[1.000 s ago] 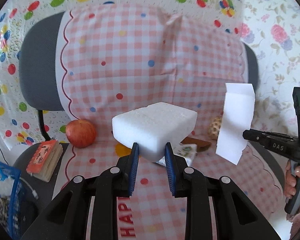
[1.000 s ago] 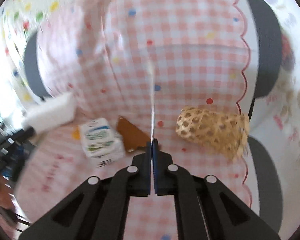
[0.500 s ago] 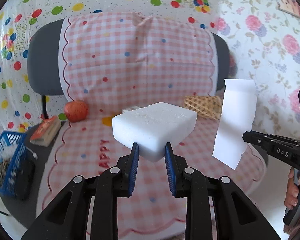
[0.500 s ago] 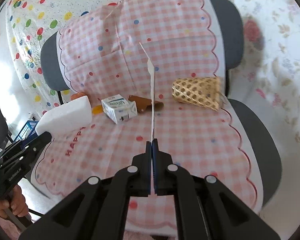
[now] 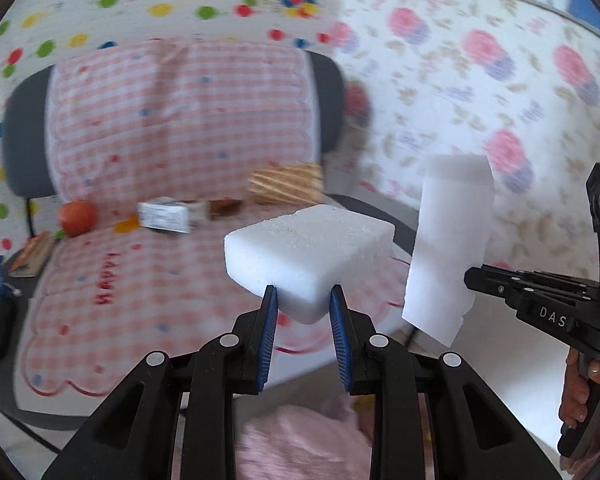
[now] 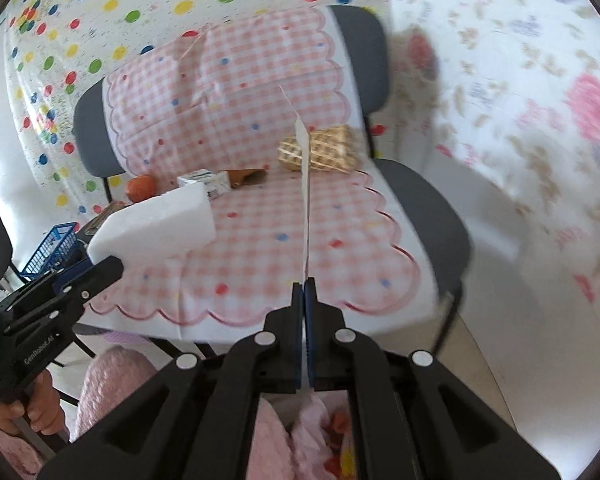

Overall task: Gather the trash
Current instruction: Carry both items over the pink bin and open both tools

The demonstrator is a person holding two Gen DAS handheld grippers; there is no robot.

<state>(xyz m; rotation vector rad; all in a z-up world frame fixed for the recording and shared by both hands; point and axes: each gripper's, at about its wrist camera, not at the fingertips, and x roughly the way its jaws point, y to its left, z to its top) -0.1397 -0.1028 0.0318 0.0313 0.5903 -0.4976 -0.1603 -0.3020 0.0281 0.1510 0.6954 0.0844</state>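
My left gripper (image 5: 302, 300) is shut on a white foam block (image 5: 308, 252) and holds it in the air in front of the chair; the block also shows in the right wrist view (image 6: 156, 226). My right gripper (image 6: 304, 286) is shut on a white sheet of paper (image 6: 305, 184), seen edge-on there and flat in the left wrist view (image 5: 448, 248). Both are held off the seat, the paper to the right of the block. A small carton (image 6: 206, 182) and a brown scrap (image 6: 246, 176) lie at the back of the seat.
The chair (image 6: 420, 208) has a pink checked cover (image 6: 260, 240). On the seat lie an apple (image 5: 77, 218) and a woven basket (image 6: 324, 152) on its side. A blue basket (image 6: 50, 248) stands on the floor to the left, a book (image 5: 30, 254) near it.
Both grippers have pulled back and away from the seat with the foam block and the paper still held. The chair now looks smaller and farther off.
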